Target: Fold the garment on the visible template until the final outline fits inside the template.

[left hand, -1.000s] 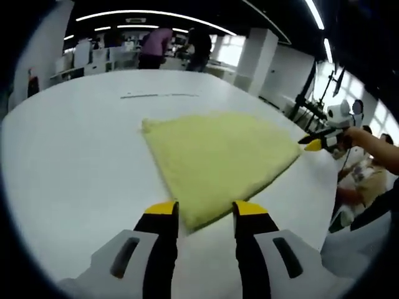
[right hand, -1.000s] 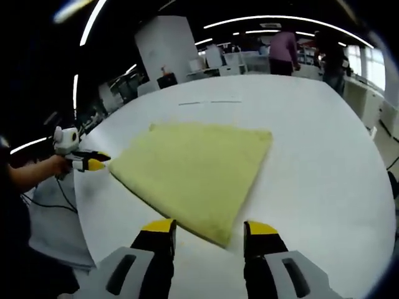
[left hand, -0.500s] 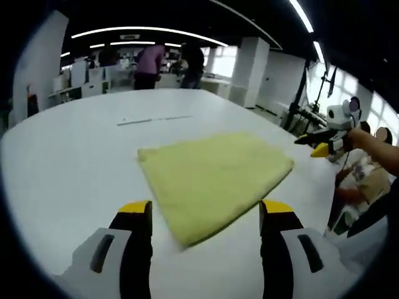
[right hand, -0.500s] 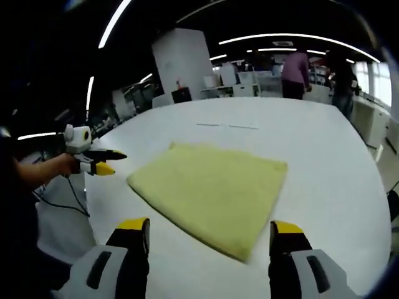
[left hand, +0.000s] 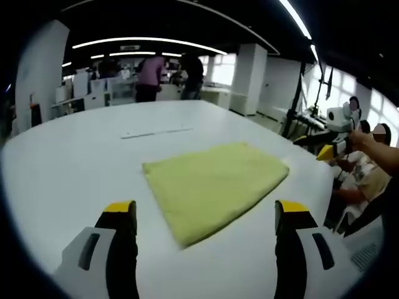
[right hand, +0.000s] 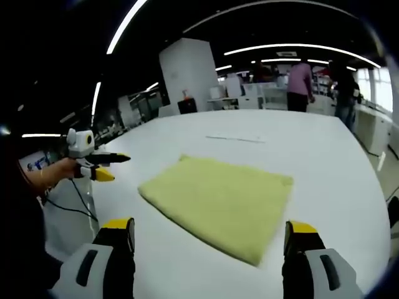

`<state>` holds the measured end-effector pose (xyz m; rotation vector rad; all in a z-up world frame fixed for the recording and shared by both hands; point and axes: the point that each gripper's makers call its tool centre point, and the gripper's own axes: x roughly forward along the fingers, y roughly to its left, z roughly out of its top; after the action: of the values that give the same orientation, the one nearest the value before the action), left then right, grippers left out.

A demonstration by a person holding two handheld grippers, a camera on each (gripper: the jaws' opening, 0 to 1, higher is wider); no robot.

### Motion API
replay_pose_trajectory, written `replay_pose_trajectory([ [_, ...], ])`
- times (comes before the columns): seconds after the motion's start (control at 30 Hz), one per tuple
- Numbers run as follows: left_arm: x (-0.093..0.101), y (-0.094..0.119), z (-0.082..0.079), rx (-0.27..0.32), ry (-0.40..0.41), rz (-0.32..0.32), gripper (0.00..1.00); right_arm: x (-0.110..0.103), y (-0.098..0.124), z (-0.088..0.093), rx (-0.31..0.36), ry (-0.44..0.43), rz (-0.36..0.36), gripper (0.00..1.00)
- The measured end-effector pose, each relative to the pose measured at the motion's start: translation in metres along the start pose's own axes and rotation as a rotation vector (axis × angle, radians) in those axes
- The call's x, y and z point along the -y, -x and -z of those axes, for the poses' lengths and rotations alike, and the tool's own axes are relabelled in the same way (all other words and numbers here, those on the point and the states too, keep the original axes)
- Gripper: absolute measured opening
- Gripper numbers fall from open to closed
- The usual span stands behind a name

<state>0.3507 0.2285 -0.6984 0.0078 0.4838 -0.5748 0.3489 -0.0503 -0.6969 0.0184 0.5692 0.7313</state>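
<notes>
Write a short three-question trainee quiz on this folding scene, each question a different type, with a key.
1. True or false: the left gripper is shut on the yellow cloth.
2. Multiple choice: the yellow cloth lies
A. flat on the white table
B. lifted in the right gripper
C. draped over a chair
3. Fill the blank: in the right gripper view, the left gripper comes in from the ____ side of the picture.

Key
1. False: its jaws stand wide apart, with the cloth lying beyond them and touching neither.
2. A. The cloth rests folded on the table, and both grippers are open and off it.
3. Left.
</notes>
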Motion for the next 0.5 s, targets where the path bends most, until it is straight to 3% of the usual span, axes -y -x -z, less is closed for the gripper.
replay_pose_trajectory([
  [0.2,-0.0010,0.0059,-0.0060,0.033,-0.024,-0.002,0.99,-0.0014,0.0006,0.0039,-0.009,0.046,-0.005,0.99],
  [0.33,-0.0020,0.0072,-0.0038,0.027,-0.025,-0.006,0.99,0.0028,0.0044,0.0006,0.031,0.012,0.010,0.99],
  [0.5,0.0012,0.0074,0.0011,0.013,-0.040,-0.006,0.99,0.0042,0.0068,0.0022,0.035,0.028,0.018,0.99],
])
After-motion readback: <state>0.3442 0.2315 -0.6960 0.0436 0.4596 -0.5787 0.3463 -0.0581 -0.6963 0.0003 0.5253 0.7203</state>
